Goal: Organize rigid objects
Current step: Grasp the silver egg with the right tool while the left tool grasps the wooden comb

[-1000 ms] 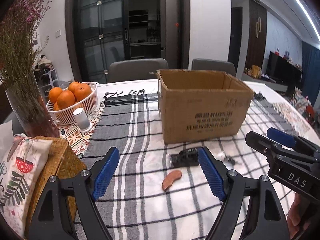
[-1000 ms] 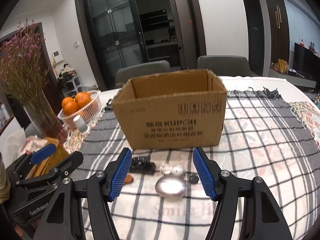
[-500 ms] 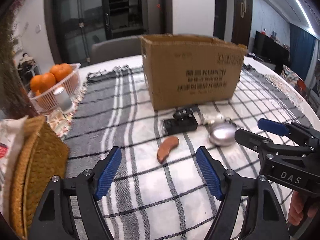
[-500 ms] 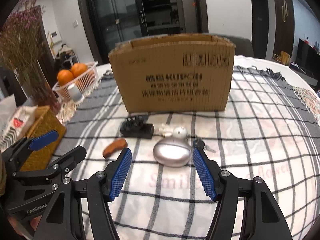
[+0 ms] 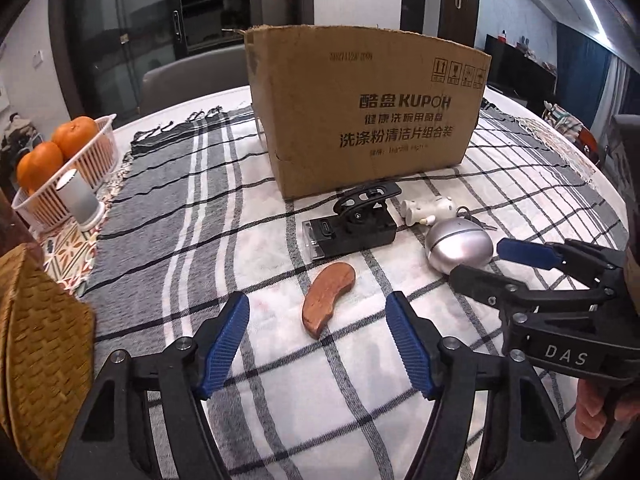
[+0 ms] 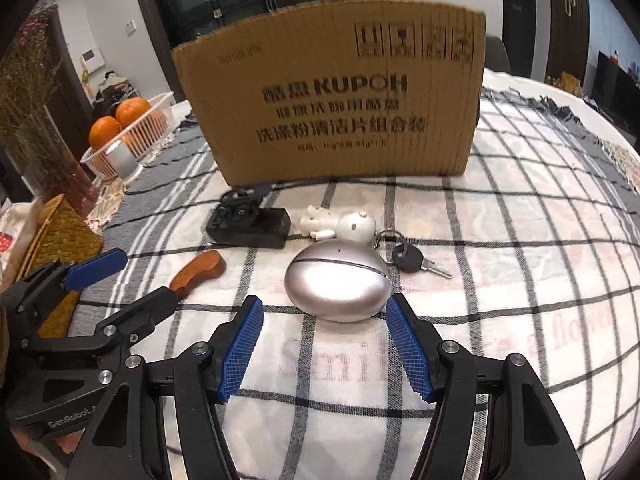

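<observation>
We hold both grippers low over the checked tablecloth, facing the cardboard box, which stands upright with its printed side toward us. Every small thing lies on the cloth on our side of the box.

Nearest the box sits a black clip holder, close to the box's front wall; whether it touches, we cannot tell. Just to the right of it lies a small white figurine on its side, and a key on a ring lies beside the figurine, farther from the box. A silver egg-shaped case rests in front of the figurine, farther again from the box. A curved brown wooden piece lies flat on the cloth, left of the case and well out from the box.

Our left gripper has its jaws spread wide and holds nothing; the wooden piece lies just ahead of the gap between its blue pads. Our right gripper is likewise spread wide and holds nothing, with the silver case just ahead of its gap, apart from either pad.

Far left of the box stands a white basket of oranges.
</observation>
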Demonstrator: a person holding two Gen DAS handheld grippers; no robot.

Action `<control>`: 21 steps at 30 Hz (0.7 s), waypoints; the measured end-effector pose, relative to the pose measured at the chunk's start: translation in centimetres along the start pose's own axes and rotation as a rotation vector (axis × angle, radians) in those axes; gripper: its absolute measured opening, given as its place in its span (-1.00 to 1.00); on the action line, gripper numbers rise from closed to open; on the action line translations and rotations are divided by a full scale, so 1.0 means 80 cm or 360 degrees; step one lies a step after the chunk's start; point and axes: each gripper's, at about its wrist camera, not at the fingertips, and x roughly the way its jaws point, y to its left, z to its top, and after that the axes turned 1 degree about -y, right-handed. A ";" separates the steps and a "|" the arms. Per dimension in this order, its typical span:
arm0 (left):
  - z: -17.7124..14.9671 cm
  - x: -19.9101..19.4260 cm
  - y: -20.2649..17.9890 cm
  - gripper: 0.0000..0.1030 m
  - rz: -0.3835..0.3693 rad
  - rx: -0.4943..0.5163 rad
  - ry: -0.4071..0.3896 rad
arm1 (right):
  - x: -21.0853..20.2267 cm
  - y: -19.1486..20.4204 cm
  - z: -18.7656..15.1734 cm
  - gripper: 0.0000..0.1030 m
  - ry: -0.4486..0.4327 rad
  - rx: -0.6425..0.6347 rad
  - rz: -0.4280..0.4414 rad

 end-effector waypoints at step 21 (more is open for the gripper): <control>0.006 0.054 0.011 -0.09 -0.0131 -0.0059 0.0078 | 0.032 -0.006 0.007 0.32 0.0015 0.0041 -0.0063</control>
